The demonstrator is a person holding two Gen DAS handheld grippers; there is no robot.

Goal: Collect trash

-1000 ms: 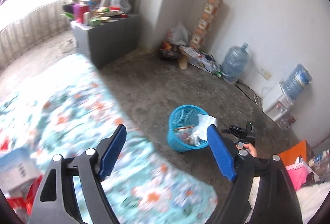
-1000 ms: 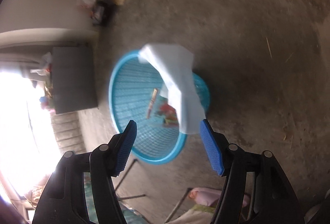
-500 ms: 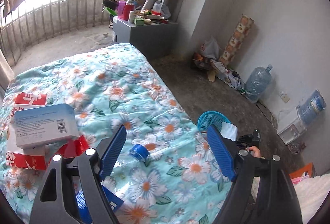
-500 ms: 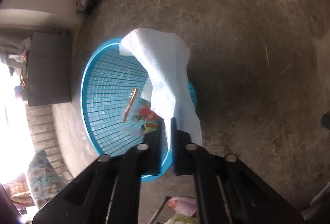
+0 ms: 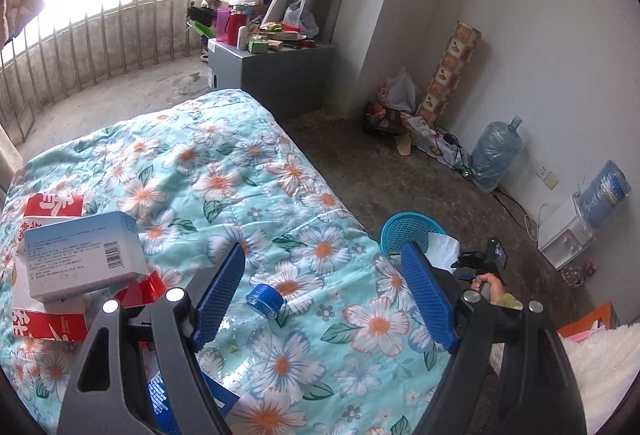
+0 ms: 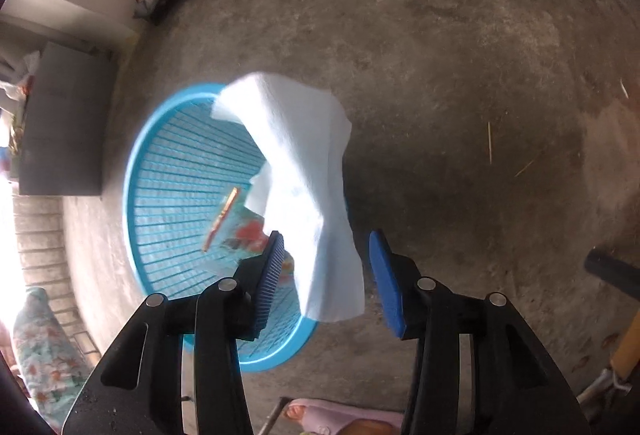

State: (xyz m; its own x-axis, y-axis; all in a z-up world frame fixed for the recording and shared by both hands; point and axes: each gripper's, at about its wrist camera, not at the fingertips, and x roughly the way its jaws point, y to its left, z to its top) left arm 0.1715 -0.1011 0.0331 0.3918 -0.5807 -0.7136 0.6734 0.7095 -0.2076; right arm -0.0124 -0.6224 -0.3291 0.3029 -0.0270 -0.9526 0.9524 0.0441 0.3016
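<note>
My left gripper [image 5: 324,299] is open above the flowered bed, its fingers either side of a clear plastic bottle [image 5: 256,331] with a blue cap that lies on the quilt. A light blue box [image 5: 84,251] rests on a red and white carton [image 5: 44,299] to the left. My right gripper [image 6: 326,275] is open just above the blue mesh basket [image 6: 176,171] on the floor. A white tissue [image 6: 304,179] hangs over the basket's rim between my fingers. Wrappers lie in the basket's bottom. The basket also shows in the left wrist view [image 5: 412,231].
The concrete floor [image 6: 460,55] surrounds the basket. A grey cabinet [image 5: 276,75] with clutter on top stands past the bed. Bags, a tall printed box [image 5: 448,71], a water jug [image 5: 494,155] and a dispenser [image 5: 568,235] line the wall.
My right gripper shut on the tissue over the basket, then opened again, leaving it draped on the rim. My left gripper swung from the basket back over the bed to the bottle.
</note>
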